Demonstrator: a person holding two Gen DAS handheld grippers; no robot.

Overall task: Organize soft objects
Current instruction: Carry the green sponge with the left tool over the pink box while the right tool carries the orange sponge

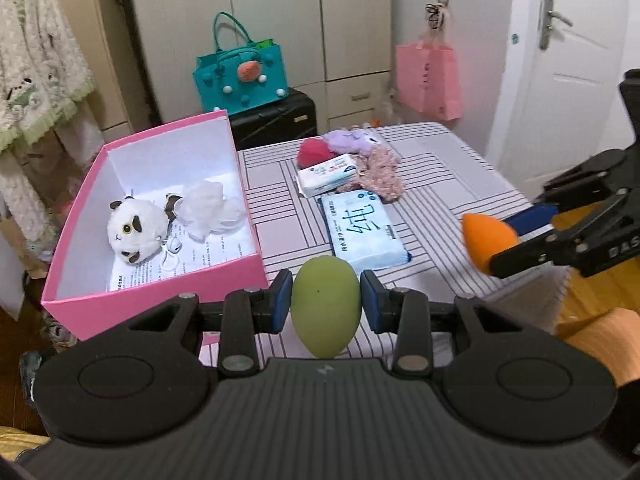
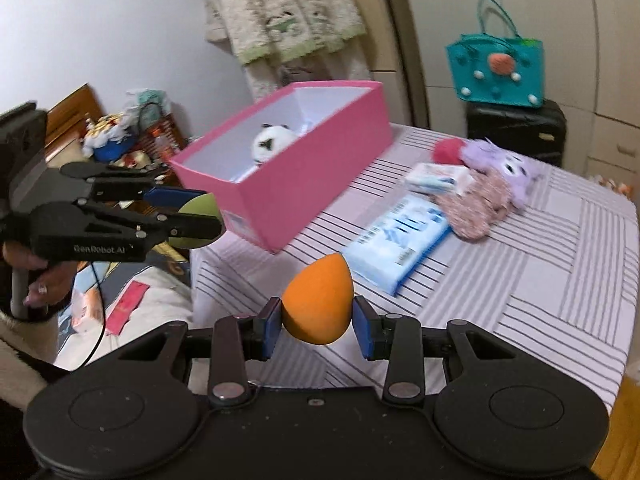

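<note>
Nearest, the left gripper (image 1: 326, 302) is clenched on a green egg-shaped sponge (image 1: 326, 306), and the right gripper (image 2: 316, 322) grasps an orange teardrop sponge (image 2: 318, 300); both are held above the near edge of the desk (image 1: 460, 184). The desk is covered by a pale cloth with dark stripes. On its left side stands an open pink box (image 1: 160, 280) holding a white plush toy (image 1: 136, 232) and a translucent ruffled item (image 1: 208, 208) on printed paper. Right of the box lies a large wipes pack (image 1: 362, 232); beyond it, a smaller tissue pack (image 1: 326, 174), a speckled pink fabric piece (image 1: 380, 176), a red pom (image 1: 316, 150) and a purple plush (image 1: 352, 138). Behind the desk: a black suitcase (image 1: 276, 120) carrying a teal bag (image 1: 240, 76), cream cabinets (image 1: 276, 12), a hanging pink bag (image 1: 428, 76) and, far right, a white door (image 1: 576, 52).
</note>
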